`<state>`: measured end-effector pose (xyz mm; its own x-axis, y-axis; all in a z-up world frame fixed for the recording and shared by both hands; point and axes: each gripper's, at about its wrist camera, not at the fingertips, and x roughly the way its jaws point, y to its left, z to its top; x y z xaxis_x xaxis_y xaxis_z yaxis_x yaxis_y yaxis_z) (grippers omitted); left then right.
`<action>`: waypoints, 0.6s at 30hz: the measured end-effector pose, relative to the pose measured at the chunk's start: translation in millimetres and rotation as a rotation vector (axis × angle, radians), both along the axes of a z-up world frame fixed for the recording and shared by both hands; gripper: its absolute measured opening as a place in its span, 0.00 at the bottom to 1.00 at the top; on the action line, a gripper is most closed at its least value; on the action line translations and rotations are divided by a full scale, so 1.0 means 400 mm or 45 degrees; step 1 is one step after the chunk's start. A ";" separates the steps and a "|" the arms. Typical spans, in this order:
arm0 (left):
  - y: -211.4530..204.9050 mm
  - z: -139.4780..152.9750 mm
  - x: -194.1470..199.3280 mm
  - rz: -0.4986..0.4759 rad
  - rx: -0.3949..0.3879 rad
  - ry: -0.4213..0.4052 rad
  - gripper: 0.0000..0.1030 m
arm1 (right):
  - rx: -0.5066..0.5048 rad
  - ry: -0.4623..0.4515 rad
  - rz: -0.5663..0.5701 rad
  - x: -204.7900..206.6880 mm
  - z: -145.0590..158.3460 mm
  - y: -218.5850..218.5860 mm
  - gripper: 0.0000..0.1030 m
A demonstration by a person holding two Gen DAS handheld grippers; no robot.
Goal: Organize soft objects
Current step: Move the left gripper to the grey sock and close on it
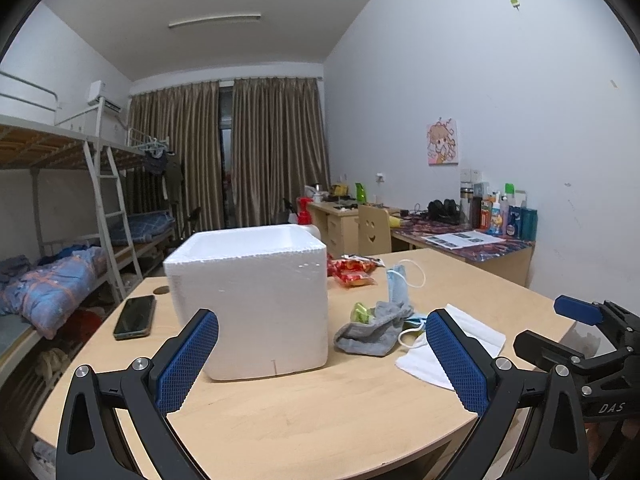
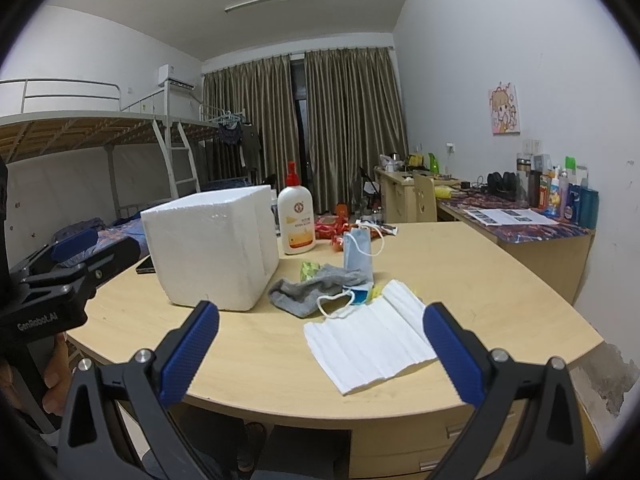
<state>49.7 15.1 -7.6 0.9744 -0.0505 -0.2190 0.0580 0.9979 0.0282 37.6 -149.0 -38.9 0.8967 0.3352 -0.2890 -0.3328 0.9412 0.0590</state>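
On the pale wood-grain desk, with its curved front edge, a white foam box stands open-topped, its walls grainy and its rim notched. Just right of it lies a crumpled grey sock, touching a blue face mask that stands up behind it with white ear loops. A white pleated mask lies flat nearer the front edge, its loop resting against the sock. Behind the box stand a white lotion bottle with a red pump and an orange label, too small to read, and red snack packets. A dark phone lies flat left of the box.

The left hand-held gripper is spread wide and empty before the box; its body reads "GenRobot.AI" in the right view. The right hand-held gripper is equally wide apart and empty, above the pleated mask; "DAS" shows on it. Bare desk lies along the front edge and far right.
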 end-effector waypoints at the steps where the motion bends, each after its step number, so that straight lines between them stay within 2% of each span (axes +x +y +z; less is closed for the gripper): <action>1: -0.002 -0.001 0.008 -0.009 -0.001 0.006 1.00 | -0.002 0.007 -0.001 0.006 -0.002 -0.001 1.00; 10: -0.039 -0.026 0.088 -0.099 0.019 0.056 1.00 | -0.012 0.073 -0.039 0.063 -0.027 -0.021 1.00; 18: -0.092 -0.053 0.166 -0.232 0.037 0.127 1.00 | -0.012 0.139 -0.083 0.117 -0.056 -0.050 1.00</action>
<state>116.2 -21.6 -28.9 0.9231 -0.2159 -0.3182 0.2411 0.9696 0.0418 84.5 -168.8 -61.2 0.8795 0.2742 -0.3890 -0.2631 0.9612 0.0826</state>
